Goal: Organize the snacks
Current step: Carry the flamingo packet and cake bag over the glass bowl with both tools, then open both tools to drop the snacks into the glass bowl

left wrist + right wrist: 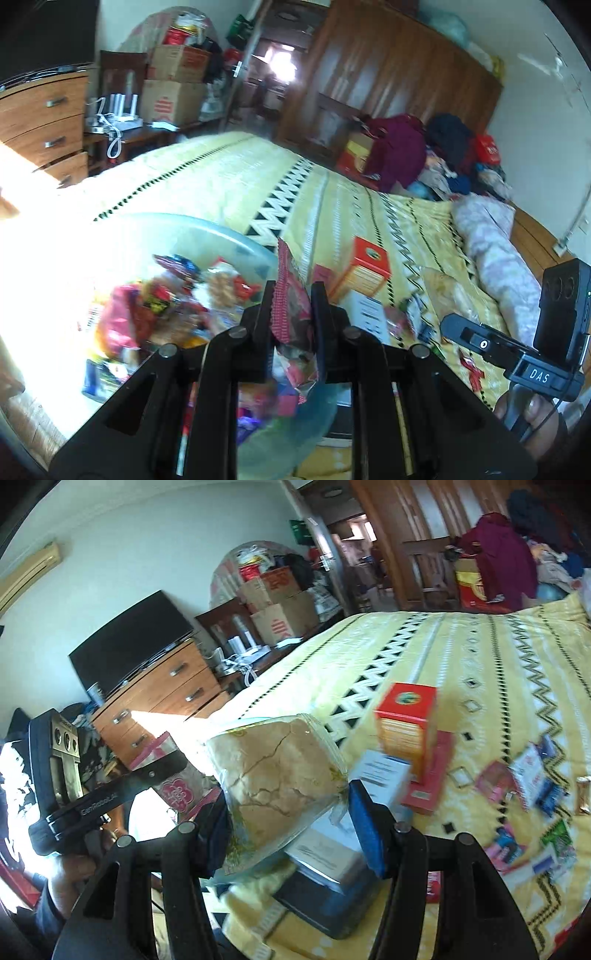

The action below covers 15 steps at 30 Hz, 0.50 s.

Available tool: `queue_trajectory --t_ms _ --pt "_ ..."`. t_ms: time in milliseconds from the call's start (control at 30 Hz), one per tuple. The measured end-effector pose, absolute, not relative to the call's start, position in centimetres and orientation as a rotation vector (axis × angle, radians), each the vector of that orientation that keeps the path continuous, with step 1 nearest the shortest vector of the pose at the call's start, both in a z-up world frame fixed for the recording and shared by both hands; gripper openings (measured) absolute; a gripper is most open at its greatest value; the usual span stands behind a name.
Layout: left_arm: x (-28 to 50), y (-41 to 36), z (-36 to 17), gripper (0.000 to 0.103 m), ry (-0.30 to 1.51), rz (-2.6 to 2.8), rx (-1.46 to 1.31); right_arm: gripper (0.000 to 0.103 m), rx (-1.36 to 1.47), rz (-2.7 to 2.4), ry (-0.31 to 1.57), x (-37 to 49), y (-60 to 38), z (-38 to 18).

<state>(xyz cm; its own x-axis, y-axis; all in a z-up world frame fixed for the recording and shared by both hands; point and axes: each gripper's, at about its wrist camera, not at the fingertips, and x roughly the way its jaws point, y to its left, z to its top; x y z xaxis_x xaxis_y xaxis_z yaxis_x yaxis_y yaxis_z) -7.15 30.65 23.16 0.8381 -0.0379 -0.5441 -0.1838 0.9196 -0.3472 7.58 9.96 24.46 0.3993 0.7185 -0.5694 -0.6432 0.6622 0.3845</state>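
Note:
My left gripper (293, 291) is shut on a thin red checked snack packet (290, 302), held upright over the edge of a clear plastic bowl (236, 240) filled with several colourful snack packets. My right gripper (288, 805) is shut on a clear bag of pale bread (277, 768), carried above the yellow patterned bedspread (461, 646). An orange-red box (406, 723) stands on the bed just beyond, with a white box (380, 775) beside it. In the left wrist view the same orange-red box (367, 271) stands right of the packet, and the right gripper's body (517, 354) shows at the right edge.
Loose snack packets (528, 782) lie scattered on the bedspread at the right. A dark box with white boxes on it (325, 871) sits under the bread bag. A wooden dresser (166, 698), cardboard boxes (280, 613) and a pile of clothes (436, 147) ring the bed.

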Motion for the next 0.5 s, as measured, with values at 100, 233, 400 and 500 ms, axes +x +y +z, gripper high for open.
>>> queue_trajectory --t_ms 100,233,400,500 --pt "-7.6 32.4 23.1 0.018 0.567 0.128 -0.404 0.062 0.093 0.901 0.784 7.7 12.8 24.4" --pt "-7.5 33.9 22.8 0.018 0.562 0.175 -0.407 0.062 0.089 0.95 0.81 8.1 16.4 23.9" --pt "-7.3 35.6 22.1 0.018 0.566 0.223 -0.411 0.062 0.065 0.994 0.837 7.9 19.8 23.0" --pt "-7.0 35.9 21.5 0.018 0.583 0.231 -0.408 0.063 0.057 1.005 0.854 8.1 21.0 22.2"
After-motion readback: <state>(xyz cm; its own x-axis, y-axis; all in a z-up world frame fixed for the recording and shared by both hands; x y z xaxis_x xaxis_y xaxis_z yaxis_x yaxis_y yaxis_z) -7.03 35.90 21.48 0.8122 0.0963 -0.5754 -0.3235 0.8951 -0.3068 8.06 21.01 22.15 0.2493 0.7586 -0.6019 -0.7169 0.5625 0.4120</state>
